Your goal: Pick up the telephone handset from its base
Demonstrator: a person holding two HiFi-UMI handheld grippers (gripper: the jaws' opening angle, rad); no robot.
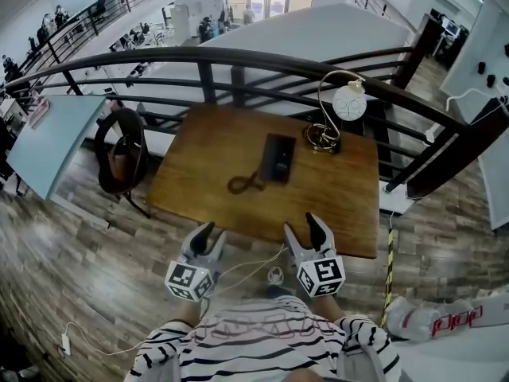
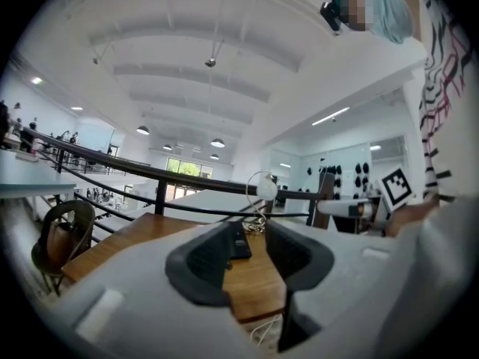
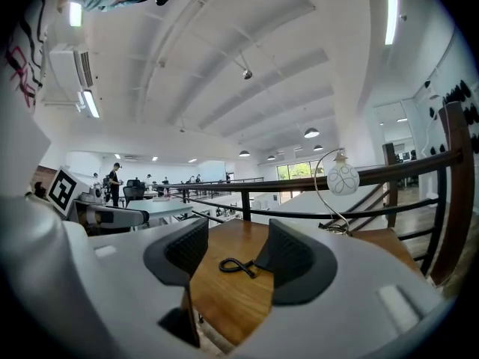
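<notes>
The black telephone (image 1: 278, 157) lies flat in the middle of the wooden table (image 1: 199, 173), its handset resting on the base and its coiled cord (image 1: 245, 183) looped to its left. Both grippers hover at the table's near edge, well short of the phone. My left gripper (image 1: 211, 235) is open and empty; in the left gripper view the phone (image 2: 238, 244) shows far off between the jaws of the left gripper (image 2: 247, 256). My right gripper (image 1: 306, 229) is also open and empty. Between the jaws of the right gripper (image 3: 230, 253) I see the cord (image 3: 238, 265); the right jaw hides most of the phone.
A wire lamp with a white globe (image 1: 338, 114) stands at the table's far right, close behind the phone. A dark railing (image 1: 238, 58) runs along the far side. A chair with a bag (image 1: 119, 157) stands left of the table. A white cable (image 1: 254, 265) hangs below the front edge.
</notes>
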